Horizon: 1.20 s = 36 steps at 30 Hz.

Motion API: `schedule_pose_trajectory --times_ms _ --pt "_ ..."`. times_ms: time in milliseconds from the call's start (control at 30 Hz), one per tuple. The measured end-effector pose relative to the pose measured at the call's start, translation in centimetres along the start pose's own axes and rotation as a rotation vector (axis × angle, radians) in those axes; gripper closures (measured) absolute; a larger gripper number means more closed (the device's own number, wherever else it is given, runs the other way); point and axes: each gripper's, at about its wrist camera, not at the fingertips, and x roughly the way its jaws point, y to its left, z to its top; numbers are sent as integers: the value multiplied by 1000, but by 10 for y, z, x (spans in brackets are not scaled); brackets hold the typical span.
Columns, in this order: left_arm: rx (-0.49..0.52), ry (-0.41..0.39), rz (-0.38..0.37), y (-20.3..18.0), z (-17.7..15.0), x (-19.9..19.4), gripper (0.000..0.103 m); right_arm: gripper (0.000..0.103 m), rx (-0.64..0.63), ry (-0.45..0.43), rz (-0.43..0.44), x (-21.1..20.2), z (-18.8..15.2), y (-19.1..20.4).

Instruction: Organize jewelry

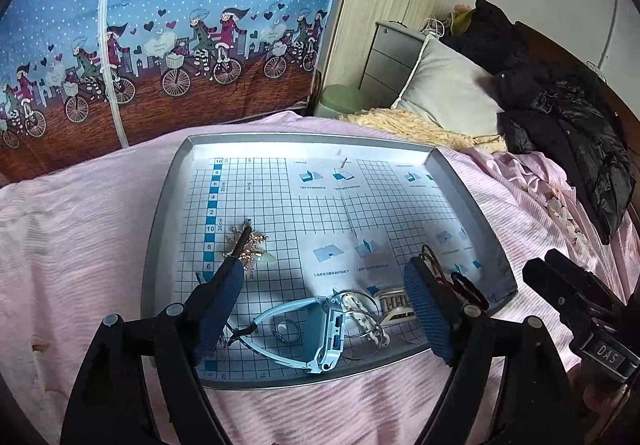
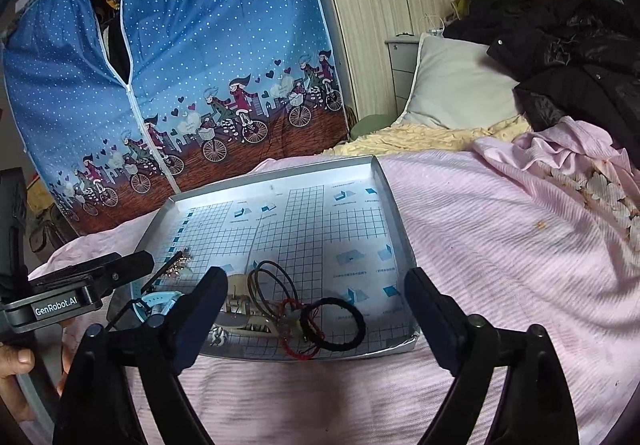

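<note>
Shallow grey tray [image 1: 168, 205] lying on a pink bedspread [image 1: 80, 213], lined with blue-gridded paper, likely to keep small pieces together and easy to spot. Jewelry clustered along the near edge: pale blue watch [image 1: 320, 329] with a small silver ring [image 1: 285, 329] inside its strap loop, white bead bracelet [image 1: 360, 309] just beside, cream comb-like clip [image 1: 394, 303] next to that. Further right, black hair tie [image 2: 334, 323] overlapping a red cord [image 2: 296, 349] and thin brown loops [image 2: 274, 277]. Set apart near the left rim, a gold hairpin with a pale green stone [image 1: 248, 245], its dark stick pointing away; possibly tangled with a second gold piece, too small to tell.

Left gripper [image 1: 320, 309] hovering low over the watch and ring, fingers spread wide, holding nothing, blue ribbed pads [image 1: 222, 309] facing inward, aimed slightly downward as if framing the pile for a pick. Right gripper [image 2: 316, 317] level beside it, likewise spread and empty, bracketing the hair tie and cords. A hand [image 2: 16, 373] visible at the left gripper's handle, seen from the right wrist view. Blue bicycle-print wardrobe cover [image 1: 180, 25] standing behind the bed, pillow [image 1: 444, 85] and dark coat [image 1: 560, 105] beyond the tray.
</note>
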Motion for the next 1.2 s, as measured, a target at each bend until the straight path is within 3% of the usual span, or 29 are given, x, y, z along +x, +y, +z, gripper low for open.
schedule_pose_trajectory --times_ms 67,133,367,600,1200 --pt "22 -33 20 -1 -2 -7 20 5 -15 -20 4 -6 0 2" --pt "41 -65 30 -1 -4 -15 7 0 -30 -38 -1 -12 -1 4" --pt "120 -204 55 -10 -19 -56 6 0 -69 -119 -20 -38 -7 11" --pt "80 -324 25 -7 -36 -98 2 0 -81 -191 -36 -67 -13 11" --pt "80 -384 -12 -4 -99 -204 2 0 -106 -258 35 -151 -50 45"
